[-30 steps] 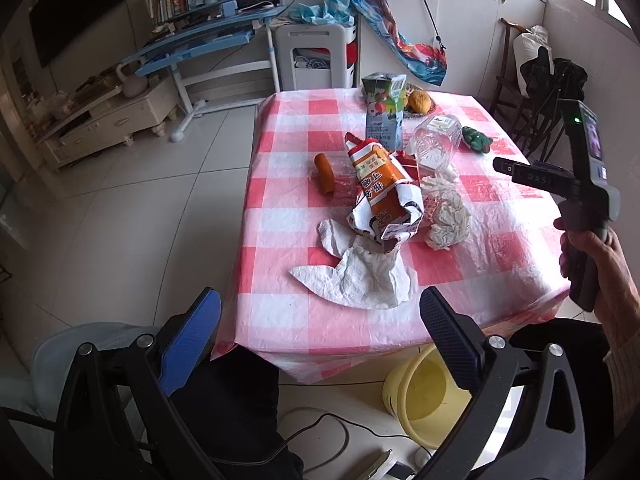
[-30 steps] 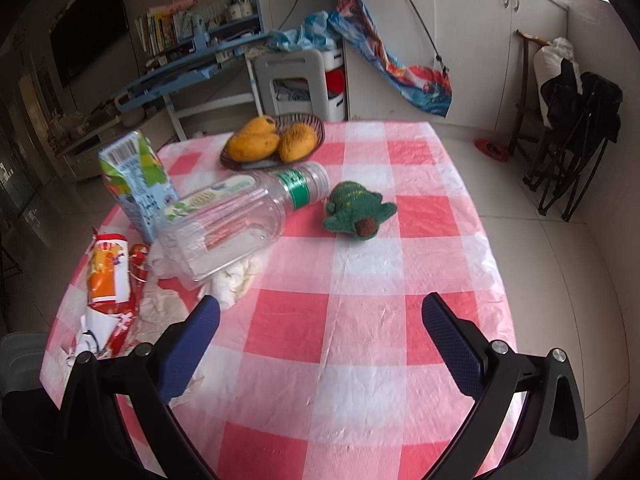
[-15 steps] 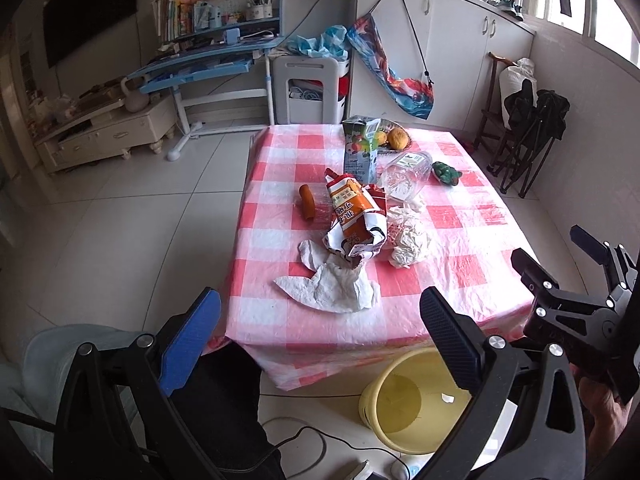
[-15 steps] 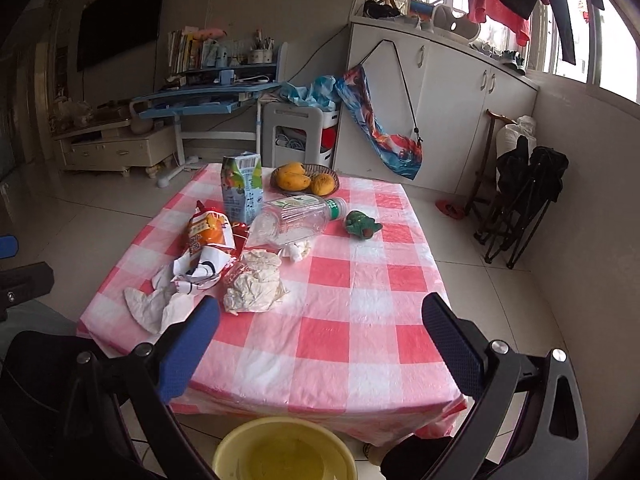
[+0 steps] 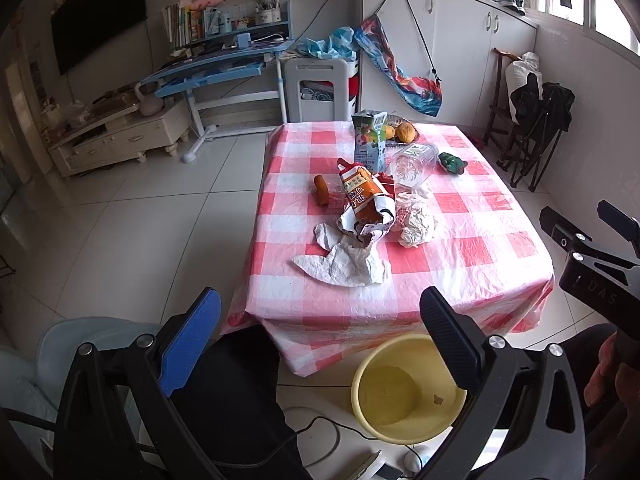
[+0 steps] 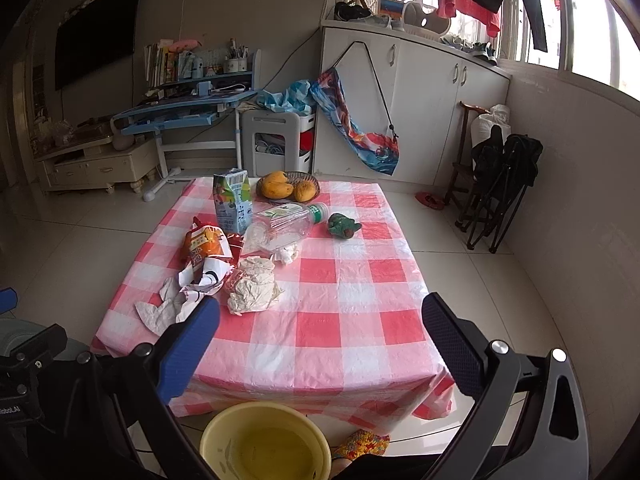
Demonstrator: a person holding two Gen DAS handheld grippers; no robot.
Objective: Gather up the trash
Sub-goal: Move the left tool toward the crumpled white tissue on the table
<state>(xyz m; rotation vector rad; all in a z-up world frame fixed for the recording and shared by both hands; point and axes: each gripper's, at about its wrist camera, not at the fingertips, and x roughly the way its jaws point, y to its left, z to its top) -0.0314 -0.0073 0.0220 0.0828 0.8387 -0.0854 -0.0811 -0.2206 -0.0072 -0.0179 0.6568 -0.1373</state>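
Observation:
Trash lies on a red-and-white checked table (image 5: 460, 264) (image 6: 352, 320): a flat white tissue (image 5: 344, 266) (image 6: 160, 312), an orange snack bag (image 5: 366, 204) (image 6: 204, 252), a crumpled paper wad (image 5: 416, 222) (image 6: 254, 290), an empty clear bottle (image 5: 412, 164) (image 6: 280, 230) on its side, and a juice carton (image 5: 370, 142) (image 6: 233, 206). A yellow bin (image 5: 404, 390) (image 6: 266, 442) stands on the floor at the table's near edge. My left gripper (image 5: 320, 344) and right gripper (image 6: 320, 344) are open, empty, held back from the table above the bin.
A sausage (image 5: 321, 190), a green toy (image 5: 452, 163) (image 6: 343, 226) and a basket of mangoes (image 6: 288, 188) also sit on the table. A blue desk (image 5: 216, 68), a white stool (image 5: 316, 88) and folded chairs (image 6: 500, 184) stand beyond. A cable (image 5: 312, 432) lies on the floor.
Both grippers have pulled back and up from the table, so the whole table and the yellow bin now show. Both stay open and empty.

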